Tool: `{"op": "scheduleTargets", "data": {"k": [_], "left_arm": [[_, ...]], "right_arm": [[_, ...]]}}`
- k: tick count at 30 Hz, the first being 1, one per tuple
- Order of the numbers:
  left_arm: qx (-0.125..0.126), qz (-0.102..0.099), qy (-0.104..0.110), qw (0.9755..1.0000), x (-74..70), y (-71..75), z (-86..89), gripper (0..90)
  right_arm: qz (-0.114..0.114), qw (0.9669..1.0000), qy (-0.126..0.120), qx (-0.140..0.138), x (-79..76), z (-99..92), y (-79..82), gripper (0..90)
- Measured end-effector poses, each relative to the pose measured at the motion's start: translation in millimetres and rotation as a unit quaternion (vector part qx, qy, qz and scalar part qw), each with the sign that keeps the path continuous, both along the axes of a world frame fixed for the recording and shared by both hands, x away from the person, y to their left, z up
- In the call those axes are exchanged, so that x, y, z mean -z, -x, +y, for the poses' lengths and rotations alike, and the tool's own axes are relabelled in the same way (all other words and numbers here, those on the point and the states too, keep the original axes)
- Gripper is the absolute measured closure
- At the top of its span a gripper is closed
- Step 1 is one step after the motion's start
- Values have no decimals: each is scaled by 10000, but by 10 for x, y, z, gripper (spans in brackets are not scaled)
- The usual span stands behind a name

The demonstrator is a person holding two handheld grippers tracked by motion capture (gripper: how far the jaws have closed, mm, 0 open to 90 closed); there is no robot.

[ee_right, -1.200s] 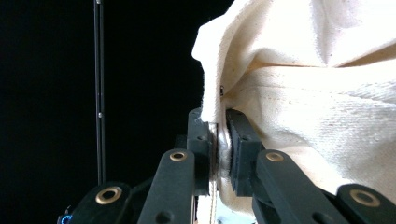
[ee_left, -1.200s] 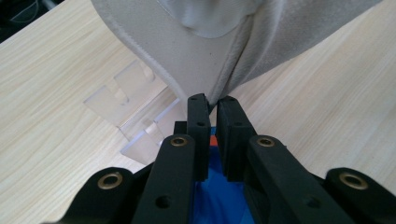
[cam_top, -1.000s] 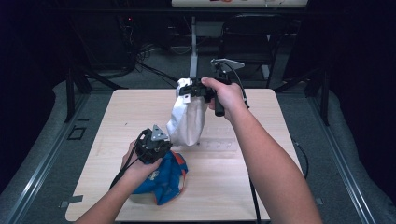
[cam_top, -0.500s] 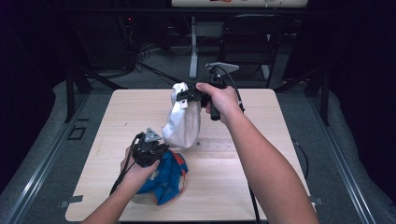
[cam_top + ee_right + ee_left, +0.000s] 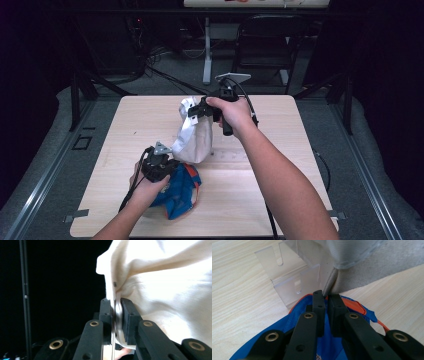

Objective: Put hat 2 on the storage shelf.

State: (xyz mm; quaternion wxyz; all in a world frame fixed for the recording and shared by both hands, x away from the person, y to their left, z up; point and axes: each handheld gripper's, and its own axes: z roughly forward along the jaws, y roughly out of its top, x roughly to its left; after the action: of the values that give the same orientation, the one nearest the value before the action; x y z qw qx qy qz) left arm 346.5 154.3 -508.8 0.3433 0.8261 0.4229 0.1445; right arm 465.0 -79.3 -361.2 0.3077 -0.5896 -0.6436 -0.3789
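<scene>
A white cloth (image 5: 195,137) hangs stretched above the table between both grippers. My right gripper (image 5: 197,111) holds it up at the top, jaws shut on a fold of its edge (image 5: 115,302), and the white cloth (image 5: 170,290) bulges to the right of them. My left gripper (image 5: 167,162) is low over a crumpled blue cloth with orange trim (image 5: 180,192). Its jaws (image 5: 326,295) are shut on the white cloth's lower corner (image 5: 367,267). The blue cloth (image 5: 289,320) lies directly under them.
A clear acrylic stand with slots (image 5: 294,282) sits on the wooden table (image 5: 280,165) just beyond the left gripper's tips, partly behind the white cloth. A dark chair (image 5: 265,45) and cables stand on the floor past the far edge.
My left gripper has sunk a little toward the blue cloth, taking the white cloth's lower corner with it. The right hand has stayed nearly in place.
</scene>
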Motion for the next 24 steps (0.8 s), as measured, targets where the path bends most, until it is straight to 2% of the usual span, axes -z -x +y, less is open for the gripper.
{"op": "scheduleTargets", "data": {"k": [5, 11, 13, 16, 20, 21, 24], "left_arm": [[37, -72, -49, 10000, -8, 9, -2, 850], [124, -78, -23, 9999, -33, 68, 25, 752], [48, -167, 43, 9998, -31, 104, 75, 713], [4, -180, 72, 9998, -41, 149, 154, 653], [20, -235, 70, 9997, -42, 204, 239, 591], [-16, -324, 42, 9995, -43, 234, 298, 578], [-64, -301, 80, 9995, -57, 258, 362, 559]], "right_arm": [[-90, 9999, -15, 48, -17, -67, 11, 758], [-338, 9991, 249, -5, -93, -180, 126, 701], [-414, 9988, 250, -9, -115, -244, 180, 690], [-501, 9985, 178, 100, -133, -357, 260, 674], [-583, 9978, 266, 144, -133, -489, 322, 654], [-699, 9965, 371, 275, -123, -568, 358, 653], [-701, 9963, 318, 383, -95, -640, 387, 649]]}}
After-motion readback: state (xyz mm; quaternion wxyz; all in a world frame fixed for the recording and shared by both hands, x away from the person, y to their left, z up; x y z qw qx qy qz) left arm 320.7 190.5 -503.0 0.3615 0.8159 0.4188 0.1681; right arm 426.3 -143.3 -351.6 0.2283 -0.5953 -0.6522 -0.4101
